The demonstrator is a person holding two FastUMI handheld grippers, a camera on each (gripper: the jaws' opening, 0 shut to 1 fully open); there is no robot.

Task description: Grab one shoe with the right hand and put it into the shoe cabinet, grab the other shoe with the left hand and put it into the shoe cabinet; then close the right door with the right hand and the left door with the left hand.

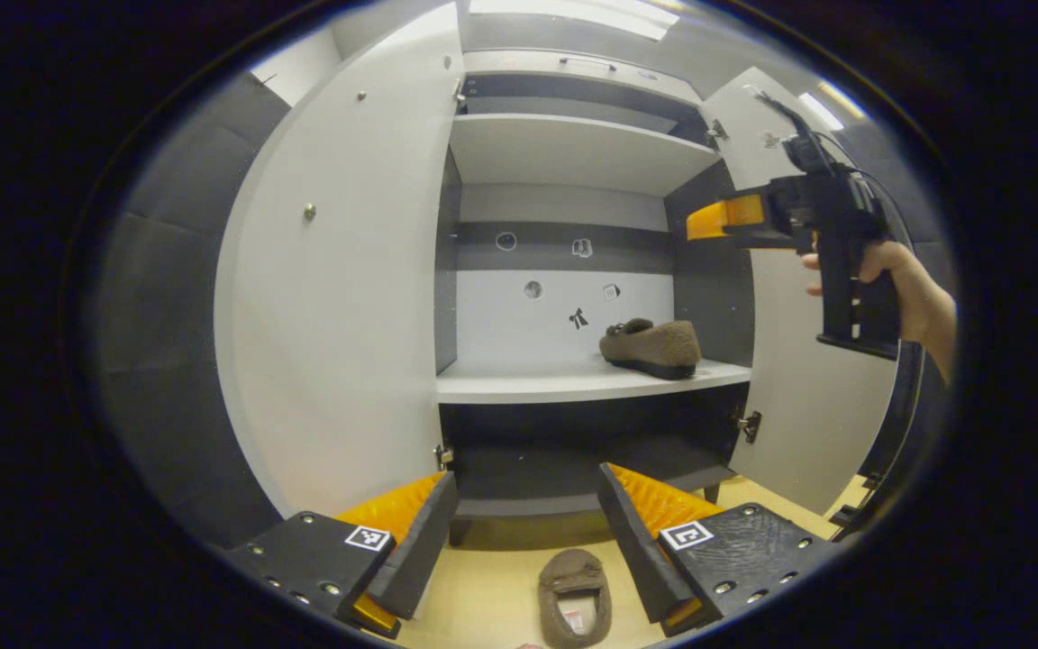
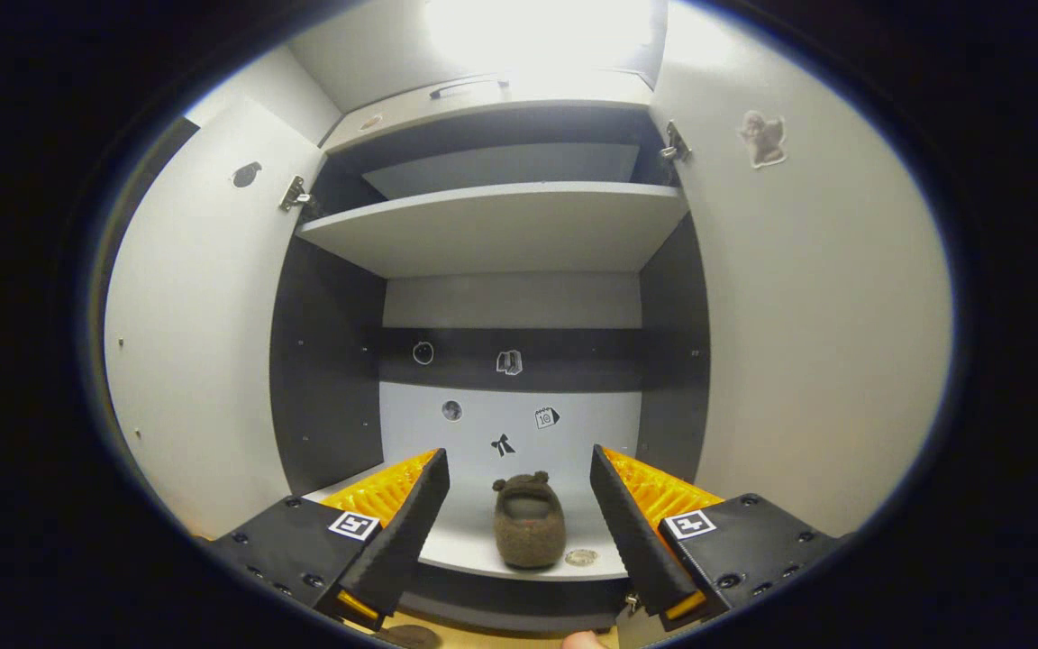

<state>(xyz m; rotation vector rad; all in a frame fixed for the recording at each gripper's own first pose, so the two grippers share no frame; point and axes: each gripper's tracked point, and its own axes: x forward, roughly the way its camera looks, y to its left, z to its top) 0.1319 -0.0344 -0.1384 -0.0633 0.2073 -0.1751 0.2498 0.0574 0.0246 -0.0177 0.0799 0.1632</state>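
While doors gape: pale floor (image 1: 483,595), perhaps wooden.

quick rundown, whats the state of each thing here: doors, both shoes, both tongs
left door: open
right door: open
shoe on the shelf: inside the cabinet, upright, resting on the middle shelf
shoe on the floor: outside the cabinet, not gripped, opening up
left tongs: open, empty, above the floor shoe
right tongs: open, empty, facing the shelved shoe
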